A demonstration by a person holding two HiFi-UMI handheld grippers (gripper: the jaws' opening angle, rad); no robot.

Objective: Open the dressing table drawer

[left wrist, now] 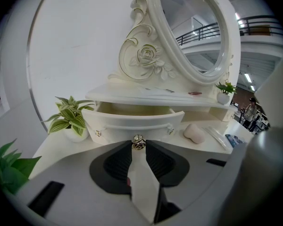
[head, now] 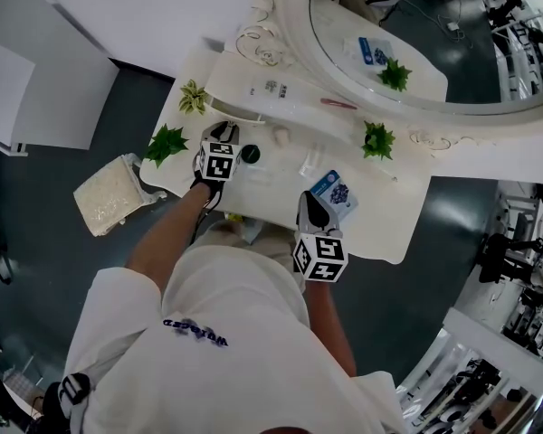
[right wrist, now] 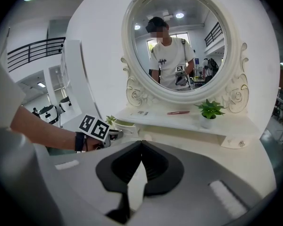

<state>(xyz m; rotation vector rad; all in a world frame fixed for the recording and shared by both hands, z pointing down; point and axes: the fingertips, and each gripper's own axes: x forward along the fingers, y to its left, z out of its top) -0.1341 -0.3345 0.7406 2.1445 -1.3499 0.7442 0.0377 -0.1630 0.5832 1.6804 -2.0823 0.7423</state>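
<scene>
The white dressing table (head: 394,233) has a small curved drawer (left wrist: 132,121) under its raised shelf, and it stands pulled out so its pale inside shows. My left gripper (left wrist: 138,146) is shut on the drawer's small metal rose knob (left wrist: 138,142), which sits between the dark pads. In the head view the left gripper (head: 224,134) reaches to the left end of the shelf. My right gripper (right wrist: 141,144) is shut with nothing in it and hangs over the tabletop in front of the person (head: 309,208). From the right gripper view, the left gripper (right wrist: 114,134) is at the open drawer (right wrist: 125,125).
A round mirror (head: 416,34) backs the table. Small potted plants (left wrist: 70,119) (head: 377,139) (head: 166,143) stand about, with a pink pebble-shaped thing (left wrist: 194,133) and a blue packet (head: 335,191) on the top. A second shut drawer (right wrist: 238,140) is at the right. A cushioned stool (head: 113,194) stands at the left.
</scene>
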